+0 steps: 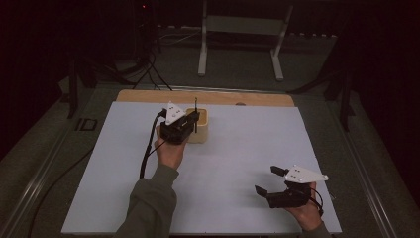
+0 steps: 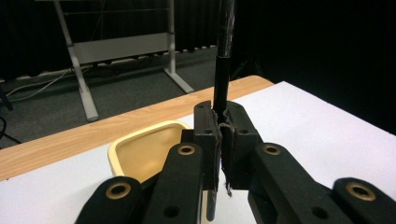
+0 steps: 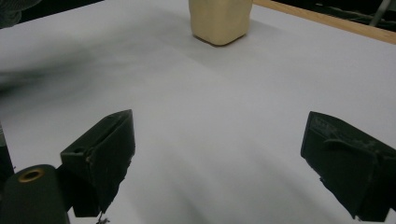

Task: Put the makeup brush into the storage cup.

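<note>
A thin black rod [image 1: 196, 105] stands upright between the pads of my left gripper [image 1: 194, 119], which is shut on it. In the left gripper view the rod [image 2: 223, 60] rises from the closed jaws of that gripper [image 2: 223, 126], just right of a cream square cup [image 2: 140, 154] whose open mouth faces up. In the high view the rod's lower end is hidden behind the gripper, at the cup [image 1: 204, 130]. My right gripper [image 1: 266, 179] rests low near the table's front right, open and holding nothing. In the right gripper view its jaws [image 3: 219, 158] stand wide, with the cup [image 3: 219, 18] far ahead.
A white sheet [image 1: 247, 148] covers the table, with a strip of wooden tabletop [image 1: 148, 95] along the far edge. A metal stand [image 1: 242, 25] is on the dark floor beyond. Cables [image 1: 148, 74] run across the floor at the far left.
</note>
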Tool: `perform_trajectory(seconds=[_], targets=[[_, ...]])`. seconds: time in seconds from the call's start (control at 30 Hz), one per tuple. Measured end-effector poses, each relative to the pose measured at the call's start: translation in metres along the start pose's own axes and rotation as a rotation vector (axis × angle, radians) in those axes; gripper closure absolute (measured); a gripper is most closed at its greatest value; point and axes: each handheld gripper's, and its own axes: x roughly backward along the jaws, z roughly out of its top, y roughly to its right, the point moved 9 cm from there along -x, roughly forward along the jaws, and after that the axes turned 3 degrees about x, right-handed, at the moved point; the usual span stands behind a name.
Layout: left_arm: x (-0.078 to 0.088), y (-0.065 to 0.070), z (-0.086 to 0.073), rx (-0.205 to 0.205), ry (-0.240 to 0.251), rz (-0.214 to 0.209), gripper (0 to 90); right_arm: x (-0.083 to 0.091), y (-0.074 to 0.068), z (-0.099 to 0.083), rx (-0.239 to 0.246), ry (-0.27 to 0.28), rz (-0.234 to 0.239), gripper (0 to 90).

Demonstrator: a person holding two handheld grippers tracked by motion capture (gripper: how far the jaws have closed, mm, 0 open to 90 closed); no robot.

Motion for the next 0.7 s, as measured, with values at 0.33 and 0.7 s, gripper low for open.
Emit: perform_trajectory(seconds=[0.33, 0.7], targets=[[-0.003, -0.004, 0.006, 0.02, 0.004, 0.001, 86.8, 0.0, 0.002, -0.001, -0.011, 0.002, 0.001, 9.8], [-0.008, -0.015, 0.016, 0.035, 0.014, 0.026, 86.8, -0.002, 0.0, -0.001, -0.009, 0.0, 0.008, 9.8]])
